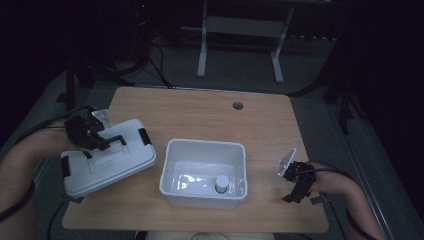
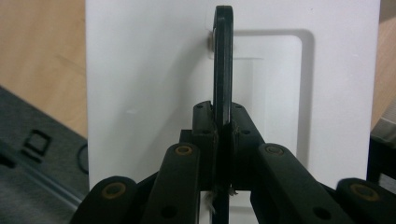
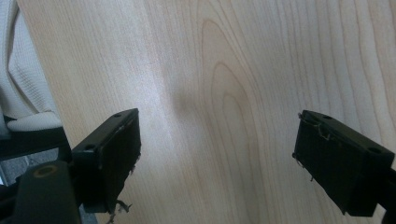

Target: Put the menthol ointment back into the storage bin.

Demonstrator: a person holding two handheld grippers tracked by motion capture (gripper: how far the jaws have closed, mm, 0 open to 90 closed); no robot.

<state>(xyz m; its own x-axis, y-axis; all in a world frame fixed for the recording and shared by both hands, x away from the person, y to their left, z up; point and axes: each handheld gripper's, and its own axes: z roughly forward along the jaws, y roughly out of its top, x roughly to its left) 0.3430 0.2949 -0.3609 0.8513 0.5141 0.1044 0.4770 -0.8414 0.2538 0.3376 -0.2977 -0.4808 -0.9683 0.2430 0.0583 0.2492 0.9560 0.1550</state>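
1. The left gripper point(image 1: 95, 136) is clamped on the black handle point(image 2: 222, 70) of the white lid point(image 1: 107, 162), already off the open bin point(image 1: 172, 170).
2. The right gripper point(image 1: 298, 186) rests with jaws wide and empty; setting the lid down remains.

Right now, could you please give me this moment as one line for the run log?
left gripper: shut on lid handle | lid: tilted, left of bin | bin: small bottle inside | right gripper: open over table

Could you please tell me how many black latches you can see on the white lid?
3: one on the lid's right end, one on its left end, one at the near left corner. Others may be hidden.
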